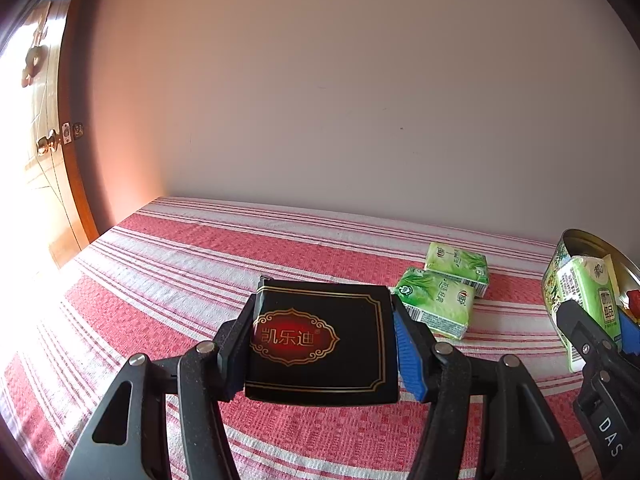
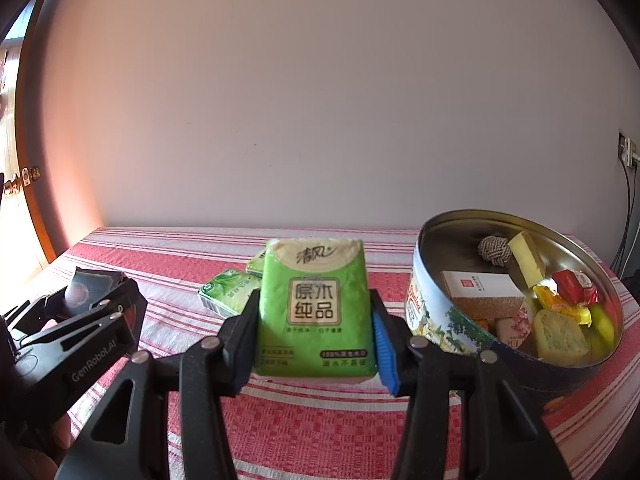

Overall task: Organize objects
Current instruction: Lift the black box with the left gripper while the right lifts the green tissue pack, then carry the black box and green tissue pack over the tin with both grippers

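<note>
The left gripper (image 1: 322, 344) clamps a flat black packet with gold trim and a red emblem (image 1: 320, 340), whose underside is hidden. The right gripper (image 2: 314, 320) grips an upright green tissue pack (image 2: 314, 304), which blocks most of two smaller green tissue packs (image 1: 444, 292) lying behind it on the red-and-white striped cloth (image 1: 200, 264). To the right, a round printed metal tin (image 2: 520, 280) holds wrapped sweets, small boxes and a knotted rope ball; its near contents are hard to make out. Beyond stand a plain pale wall (image 1: 340, 100) and, far left, a wooden door (image 1: 48, 140) washed out by glare.
</note>
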Demonstrator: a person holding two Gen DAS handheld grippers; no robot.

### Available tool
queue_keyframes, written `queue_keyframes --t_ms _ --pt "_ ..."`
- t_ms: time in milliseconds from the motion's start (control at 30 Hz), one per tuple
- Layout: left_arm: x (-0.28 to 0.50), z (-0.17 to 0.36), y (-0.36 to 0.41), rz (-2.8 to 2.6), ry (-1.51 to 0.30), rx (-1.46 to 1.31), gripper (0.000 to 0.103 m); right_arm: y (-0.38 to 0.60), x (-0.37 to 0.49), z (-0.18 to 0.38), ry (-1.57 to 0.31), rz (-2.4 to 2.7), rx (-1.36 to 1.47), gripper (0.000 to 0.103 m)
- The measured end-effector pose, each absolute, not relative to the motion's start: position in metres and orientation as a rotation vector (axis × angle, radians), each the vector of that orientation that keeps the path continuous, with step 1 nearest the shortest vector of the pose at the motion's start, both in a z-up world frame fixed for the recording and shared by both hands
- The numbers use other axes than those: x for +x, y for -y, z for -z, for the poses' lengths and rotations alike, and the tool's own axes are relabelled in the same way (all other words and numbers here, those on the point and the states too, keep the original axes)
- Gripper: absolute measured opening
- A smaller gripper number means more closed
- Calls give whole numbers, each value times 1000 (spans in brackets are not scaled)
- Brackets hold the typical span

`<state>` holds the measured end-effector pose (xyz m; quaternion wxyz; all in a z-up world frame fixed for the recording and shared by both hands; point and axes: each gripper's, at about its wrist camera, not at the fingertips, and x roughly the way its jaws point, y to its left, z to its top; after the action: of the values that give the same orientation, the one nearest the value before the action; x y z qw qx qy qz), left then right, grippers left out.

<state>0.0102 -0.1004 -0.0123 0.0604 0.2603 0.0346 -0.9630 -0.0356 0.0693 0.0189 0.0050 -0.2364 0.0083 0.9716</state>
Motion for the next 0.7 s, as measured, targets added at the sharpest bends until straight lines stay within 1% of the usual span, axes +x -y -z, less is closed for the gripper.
queue_keyframes --t_ms 267,700 --pt "17 18 97 2939 -203 882 62 -77 -28 -17 -48 -3045 -765 50" --pt "31 17 75 2967 -181 880 62 -97 -13 -21 -42 -3029 -733 50"
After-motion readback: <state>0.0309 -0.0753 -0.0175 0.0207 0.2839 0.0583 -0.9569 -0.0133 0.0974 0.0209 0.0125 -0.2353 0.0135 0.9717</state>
